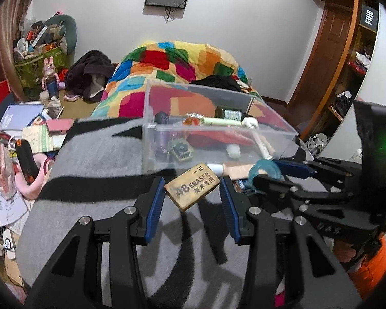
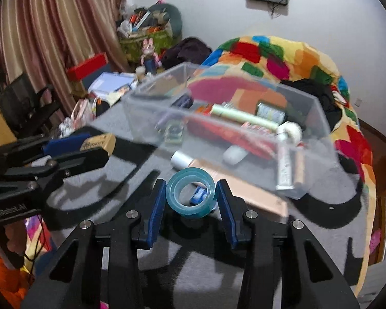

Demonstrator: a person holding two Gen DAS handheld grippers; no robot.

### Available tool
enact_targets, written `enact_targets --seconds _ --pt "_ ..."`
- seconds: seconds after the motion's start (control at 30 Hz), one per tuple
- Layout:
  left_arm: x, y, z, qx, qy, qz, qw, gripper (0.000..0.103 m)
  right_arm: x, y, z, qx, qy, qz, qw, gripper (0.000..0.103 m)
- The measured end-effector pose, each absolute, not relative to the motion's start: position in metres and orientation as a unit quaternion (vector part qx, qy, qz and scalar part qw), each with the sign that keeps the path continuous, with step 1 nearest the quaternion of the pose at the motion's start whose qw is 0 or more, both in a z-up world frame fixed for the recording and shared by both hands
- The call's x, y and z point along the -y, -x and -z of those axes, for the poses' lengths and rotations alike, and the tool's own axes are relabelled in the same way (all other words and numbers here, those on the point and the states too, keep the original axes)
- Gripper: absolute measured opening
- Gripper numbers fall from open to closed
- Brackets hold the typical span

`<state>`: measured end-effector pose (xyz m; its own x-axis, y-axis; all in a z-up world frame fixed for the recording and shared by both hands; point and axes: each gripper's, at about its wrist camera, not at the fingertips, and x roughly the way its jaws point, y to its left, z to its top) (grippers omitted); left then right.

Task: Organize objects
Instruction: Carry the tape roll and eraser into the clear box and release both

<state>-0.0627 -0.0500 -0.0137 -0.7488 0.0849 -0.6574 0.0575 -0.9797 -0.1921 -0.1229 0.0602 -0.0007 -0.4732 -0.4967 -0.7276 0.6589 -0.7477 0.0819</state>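
1. The left gripper holds a tan eraser between its blue pads. The eraser sits tilted, one corner against the left pad and the opposite end against the right pad, lifted above the grey-and-black blanket.
2. The right gripper has a teal roll of tape between its pads. The roll stands on edge with its open centre facing the camera, and both pads touch its sides, so the jaws pinch it.
3. No earlier picture is given, so only the present grip can be told.
4. A clear plastic box stands on the blanket just beyond both grippers. Inside lie a pale green tube, a dark bottle, a white cap and other small items that are hard to make out.
5. Just outside the box's near wall lies a white-capped tube on the blanket.
6. From the left view, the right gripper comes in from the right side, near the box's near corner.
7. A bright patchwork quilt is heaped behind the box.
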Motion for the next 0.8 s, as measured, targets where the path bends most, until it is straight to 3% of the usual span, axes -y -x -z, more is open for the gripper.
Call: enact_targets --seconds 0.43,0.8 --pt "0.037 0.103 -0.013 0.088 0.328 -0.94 0.014 0.043 -0.102 0.156 -0.041 -0.033 -0.344 0.896 0.279 0.037" --pt "0.041 0.153 -0.011 0.081 0.348 -0.934 0.0 0.043 -0.107 0.205 -0.025 -0.013 -0.374 0.897 0.237 0.037"
